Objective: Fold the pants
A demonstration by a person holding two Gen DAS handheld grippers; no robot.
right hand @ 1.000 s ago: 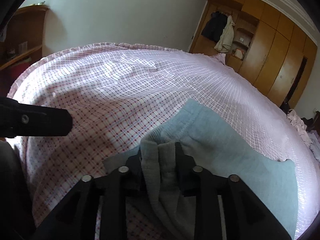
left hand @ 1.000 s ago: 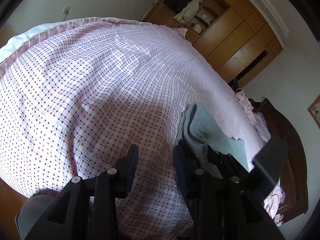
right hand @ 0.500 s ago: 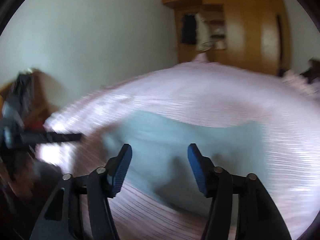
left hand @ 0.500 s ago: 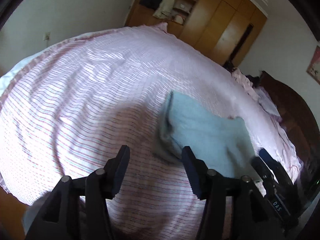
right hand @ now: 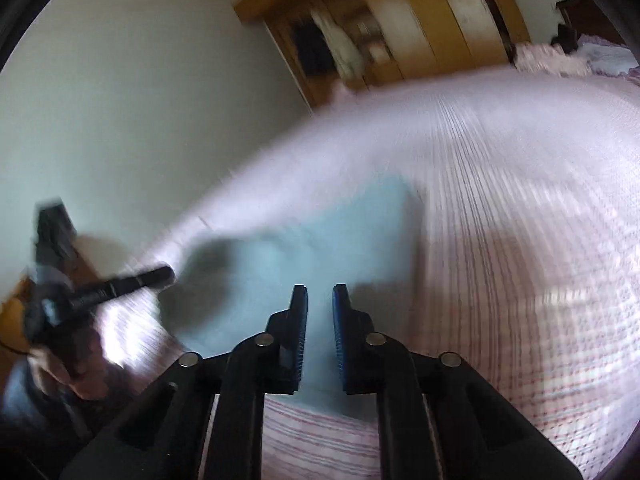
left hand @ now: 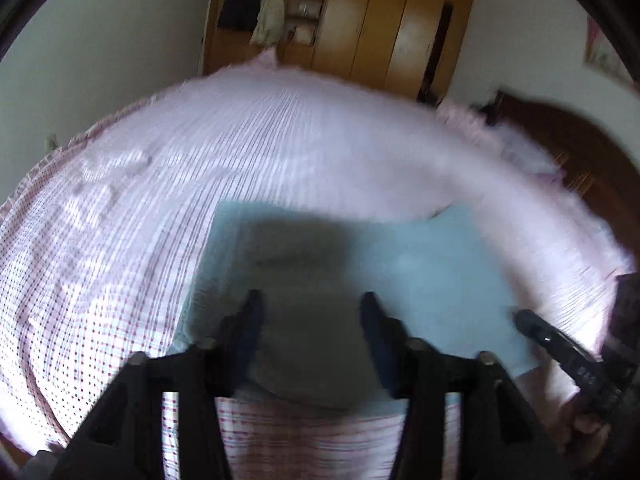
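The light blue pants (left hand: 420, 264) lie folded in a flat rectangle on the pink checked bed (left hand: 120, 240). My left gripper (left hand: 312, 312) hovers over their near edge in its own shadow. Its jaws are closing, and no cloth is pinched between them. In the right wrist view the pants (right hand: 320, 240) lie just ahead of my right gripper (right hand: 320, 300), whose blue pads stand almost together with nothing between them. Each gripper shows in the other's view: the right gripper (left hand: 552, 344) at the pants' right side, the left gripper (right hand: 120, 284) held by a hand (right hand: 80, 380).
A wooden wardrobe (left hand: 380, 20) with hanging clothes (left hand: 268, 12) stands beyond the far end of the bed. A dark wooden headboard (left hand: 560, 140) and pink bedding (left hand: 500, 132) are at the right. The bed cover (right hand: 520, 240) spreads wide around the pants.
My right gripper let go of the bunched pants, opened wide, then closed empty. Both grippers rolled and swung sideways. The pants now lie flat, straight ahead of the left gripper.
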